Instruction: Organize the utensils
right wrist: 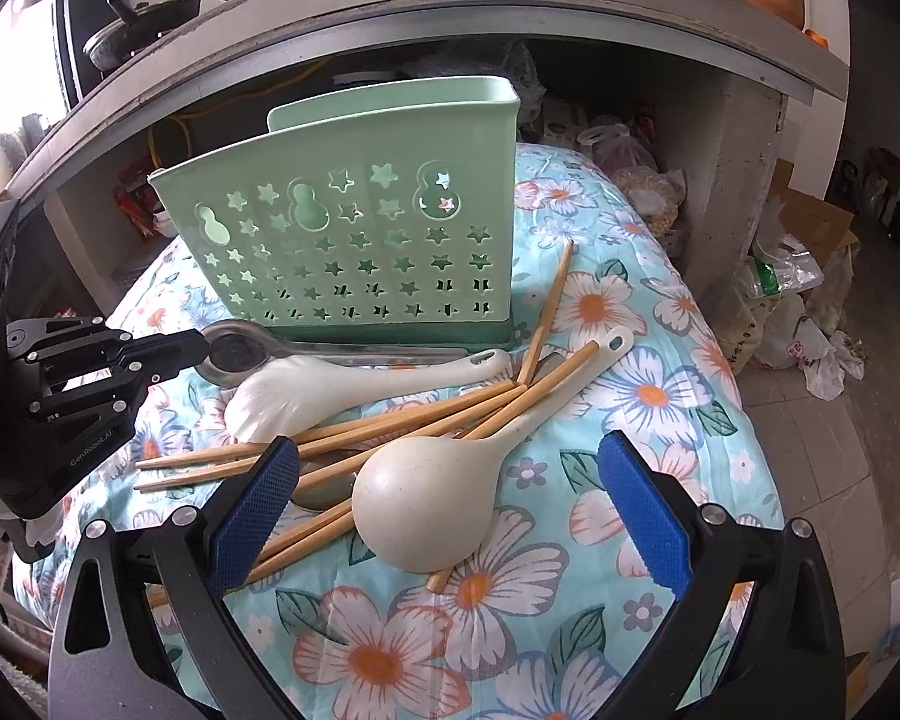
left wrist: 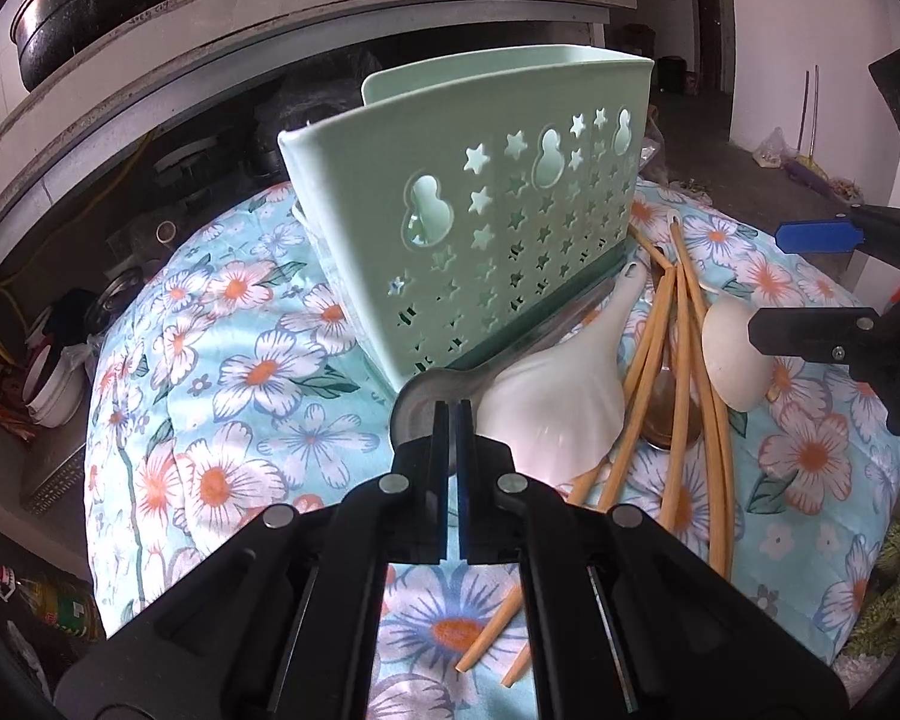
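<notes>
Floral cloth (left wrist: 258, 372) covers the tabletop, holder (left wrist: 480, 204) standing mid-cloth. Left view: my left tongs (left wrist: 453, 420) are closed on the metal spoon (left wrist: 417, 405) bowl rim, a thin edge grip; handle runs under the white spoon (left wrist: 558, 402), so lifting could drag that or let mine slip.

Right view: right tongs (right wrist: 450, 510) wide open, empty, straddling the ladle (right wrist: 426, 498) w/ chopsticks (right wrist: 390, 420) crossed beneath; a grab may scatter them.
</notes>
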The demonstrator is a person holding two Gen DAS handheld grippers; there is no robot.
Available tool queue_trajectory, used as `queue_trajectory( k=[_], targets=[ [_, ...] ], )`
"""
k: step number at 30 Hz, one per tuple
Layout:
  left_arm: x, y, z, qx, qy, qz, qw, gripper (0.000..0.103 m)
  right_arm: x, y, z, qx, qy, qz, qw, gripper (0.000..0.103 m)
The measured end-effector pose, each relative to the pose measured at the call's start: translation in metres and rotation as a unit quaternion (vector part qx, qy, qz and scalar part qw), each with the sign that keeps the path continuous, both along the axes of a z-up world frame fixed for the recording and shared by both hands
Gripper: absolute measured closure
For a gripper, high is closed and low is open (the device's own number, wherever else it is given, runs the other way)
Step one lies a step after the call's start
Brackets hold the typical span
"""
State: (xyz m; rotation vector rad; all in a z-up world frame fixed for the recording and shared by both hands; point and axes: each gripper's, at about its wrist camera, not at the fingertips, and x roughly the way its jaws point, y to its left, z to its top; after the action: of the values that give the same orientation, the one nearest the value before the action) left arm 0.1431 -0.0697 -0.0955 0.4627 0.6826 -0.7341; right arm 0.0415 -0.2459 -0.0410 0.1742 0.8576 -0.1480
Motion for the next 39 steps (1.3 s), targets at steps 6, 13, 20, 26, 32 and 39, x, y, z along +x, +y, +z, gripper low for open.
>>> queue_trajectory(
  k=[6, 13, 20, 26, 32, 39],
  targets=[
    [0.003, 0.009, -0.002, -0.022, 0.032, 0.013, 0.9992, 0.098, 0.001, 0.001, -0.001, 0.003, 0.002, 0.002, 1.000, 0.006],
    [0.014, 0.025, 0.001, -0.069, 0.069, 0.039, 0.9944, 0.078, 0.001, 0.002, -0.002, 0.003, 0.004, 0.002, 1.000, 0.006],
    [0.036, 0.035, -0.008, -0.115, 0.146, 0.064, 0.9805, 0.077, 0.001, 0.001, -0.002, 0.004, 0.004, 0.003, 1.000, 0.006],
    [0.053, 0.034, -0.026, -0.130, 0.202, 0.078, 0.9677, 0.078, 0.001, 0.001, -0.002, 0.004, 0.004, 0.002, 1.000, 0.006],
    [0.058, 0.029, -0.033, -0.136, 0.215, 0.079, 0.9640, 0.078, 0.001, 0.001, -0.003, 0.004, 0.004, 0.002, 1.000, 0.006],
    [0.061, 0.027, -0.035, -0.138, 0.217, 0.086, 0.9625, 0.090, 0.001, 0.001, -0.003, 0.004, 0.004, 0.003, 1.000, 0.006]
  ],
)
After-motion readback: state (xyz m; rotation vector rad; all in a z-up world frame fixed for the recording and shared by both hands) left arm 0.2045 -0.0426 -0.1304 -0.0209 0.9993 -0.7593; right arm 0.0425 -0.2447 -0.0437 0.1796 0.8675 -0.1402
